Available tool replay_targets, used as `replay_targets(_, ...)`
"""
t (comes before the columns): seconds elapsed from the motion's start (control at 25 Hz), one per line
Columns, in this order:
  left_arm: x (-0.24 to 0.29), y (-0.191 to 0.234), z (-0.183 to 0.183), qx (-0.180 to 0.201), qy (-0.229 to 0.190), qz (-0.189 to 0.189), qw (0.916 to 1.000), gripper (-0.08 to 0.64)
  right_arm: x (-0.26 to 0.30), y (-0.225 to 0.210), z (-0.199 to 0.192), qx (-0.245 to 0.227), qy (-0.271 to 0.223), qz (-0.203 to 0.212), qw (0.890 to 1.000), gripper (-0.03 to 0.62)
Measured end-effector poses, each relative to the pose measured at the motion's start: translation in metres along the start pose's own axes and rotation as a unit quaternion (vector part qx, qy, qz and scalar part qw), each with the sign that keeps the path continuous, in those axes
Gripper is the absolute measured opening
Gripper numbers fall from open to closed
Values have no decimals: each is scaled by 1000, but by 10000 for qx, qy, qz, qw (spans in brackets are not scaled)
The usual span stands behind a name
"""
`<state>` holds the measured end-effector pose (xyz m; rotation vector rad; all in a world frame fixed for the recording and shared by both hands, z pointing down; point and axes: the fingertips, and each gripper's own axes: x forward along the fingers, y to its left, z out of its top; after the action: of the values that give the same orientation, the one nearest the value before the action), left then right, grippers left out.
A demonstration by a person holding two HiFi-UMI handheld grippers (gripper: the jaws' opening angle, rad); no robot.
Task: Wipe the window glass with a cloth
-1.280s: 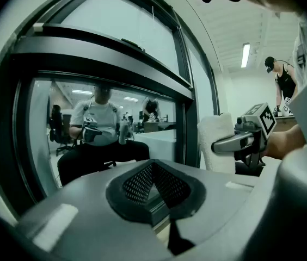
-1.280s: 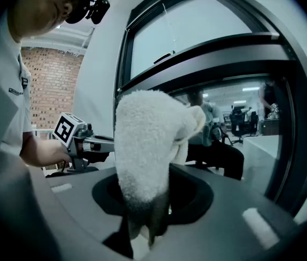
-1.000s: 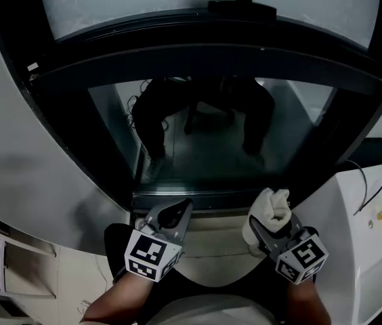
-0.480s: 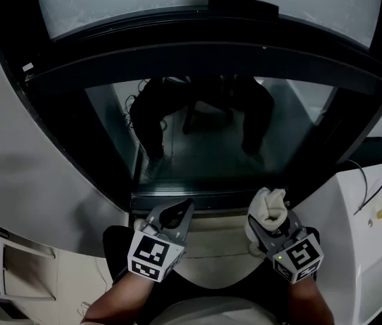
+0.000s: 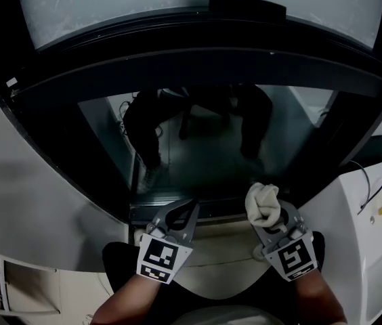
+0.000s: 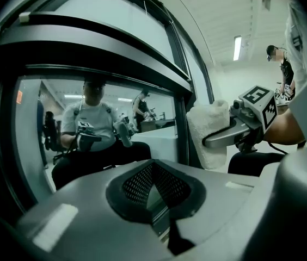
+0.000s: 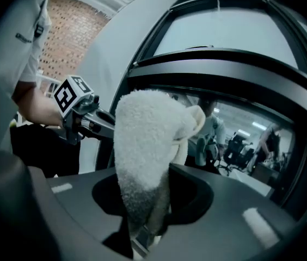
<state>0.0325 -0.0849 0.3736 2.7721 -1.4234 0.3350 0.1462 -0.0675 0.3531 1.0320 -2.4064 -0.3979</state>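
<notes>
Cloth (image 5: 264,205) bunched, clamped in right gripper (image 5: 270,217) jaws, lower right of the picture, near the lower glass (image 5: 204,147). Left gripper (image 5: 179,210) jaws together, empty. Risk: only a thin pinch, so may pull free under drag on the glass; bare jaw tips might then scrape. Left gripper view gives the cloth's side profile beside the window frame (image 6: 182,129); right gripper view only its bulk, blocking the centre.

Right gripper (image 5: 272,221): the cloth (image 7: 145,151) fills the gap and covers the jaw tips in its own view, and its lower end runs out of sight between the jaws. Whether the cloth touches the window glass (image 5: 204,147) ahead cannot be told. Far ahead of the gripper the window handle (image 5: 248,4) is cut by the head view's top edge; the forearm (image 5: 316,298) behind it, by the bottom edge.
</notes>
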Motion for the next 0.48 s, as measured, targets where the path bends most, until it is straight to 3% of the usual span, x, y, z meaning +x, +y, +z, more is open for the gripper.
replay_targets(0.28,36,-1,-6,156,20,-329,9993,17,24,-18,28,-1042,179,-269,9940,132)
replay_targets(0.48,59,14,-23,192,143,-318,9992,17,44,-22,55,-1847,-5,-536,9813,132)
